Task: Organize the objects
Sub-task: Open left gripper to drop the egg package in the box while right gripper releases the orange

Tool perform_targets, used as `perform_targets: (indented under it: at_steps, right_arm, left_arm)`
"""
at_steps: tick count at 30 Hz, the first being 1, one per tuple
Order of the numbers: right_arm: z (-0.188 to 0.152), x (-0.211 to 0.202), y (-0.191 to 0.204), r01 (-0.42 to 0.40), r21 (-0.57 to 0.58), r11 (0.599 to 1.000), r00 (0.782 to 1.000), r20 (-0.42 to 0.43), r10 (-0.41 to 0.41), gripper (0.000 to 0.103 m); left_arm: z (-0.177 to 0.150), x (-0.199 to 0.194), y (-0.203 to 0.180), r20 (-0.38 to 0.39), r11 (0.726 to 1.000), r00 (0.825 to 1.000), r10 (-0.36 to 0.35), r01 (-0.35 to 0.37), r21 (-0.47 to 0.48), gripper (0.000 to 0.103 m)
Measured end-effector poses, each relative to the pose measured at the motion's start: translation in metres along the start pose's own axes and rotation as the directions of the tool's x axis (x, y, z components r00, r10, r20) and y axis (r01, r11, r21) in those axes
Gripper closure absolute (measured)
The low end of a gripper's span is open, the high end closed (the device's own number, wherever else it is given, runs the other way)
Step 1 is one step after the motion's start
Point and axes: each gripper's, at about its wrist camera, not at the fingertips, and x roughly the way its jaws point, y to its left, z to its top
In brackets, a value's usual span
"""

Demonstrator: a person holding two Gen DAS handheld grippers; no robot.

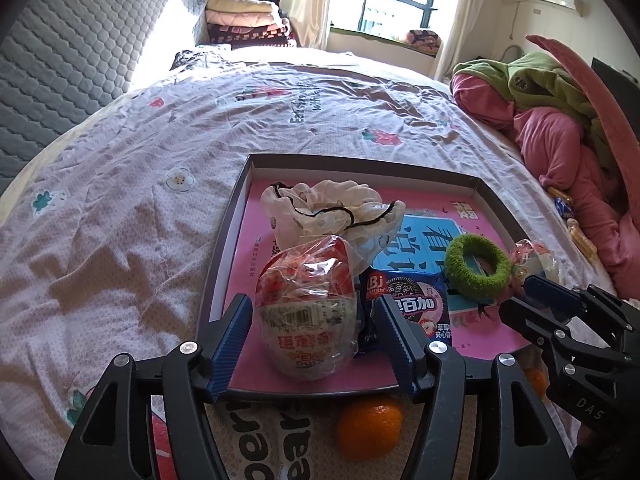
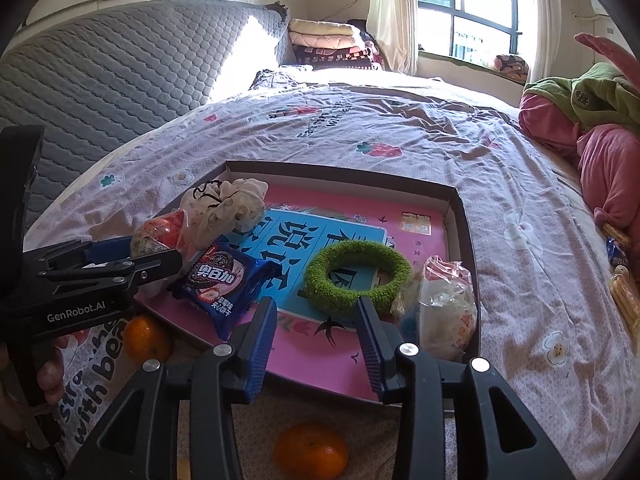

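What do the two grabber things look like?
Both are black with bolted arms and silver round screws. Each finger wears a ridged blue pad. The left gripper has white "GenRobot.AI" lettering on its body; the right gripper shows the letters "DAS".

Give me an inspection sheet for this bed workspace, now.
Surface: bedspread, wrinkled, sunlit.
Job's things: box lid holds wrapped egg snack, cookie pack, green ring, cloth pouch, clear snack bag.
Clutter: two oranges outside the lid; snacks at the right bed edge.
Grippers: left gripper open around the egg snack, pads apart from it; right gripper open, empty.
Cables: nothing seen.
Surroundings: window, folded blankets, clothes pile.
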Motion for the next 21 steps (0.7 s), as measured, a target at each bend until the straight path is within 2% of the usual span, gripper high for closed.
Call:
perform_targets:
  at_steps: [3,21]
  right_arm:
    - [0.001,-0.001,-0.001,0.001,0.004,1.000,1.000,0.005,-0.001,0.060]
    - [0.006,-0.010,-0.005,0.019,0.010,1.000,0.999,0.031,-0.019,0.051]
  left_arm:
    - [0.001,-0.004,-0.001,0.009,1.000,1.000,0.001,-0.001,0.001,0.033]
    - [0.005,-0.023,-0.007,0.048,1.000,0.999,0.013,-0.014,0.009,0.029]
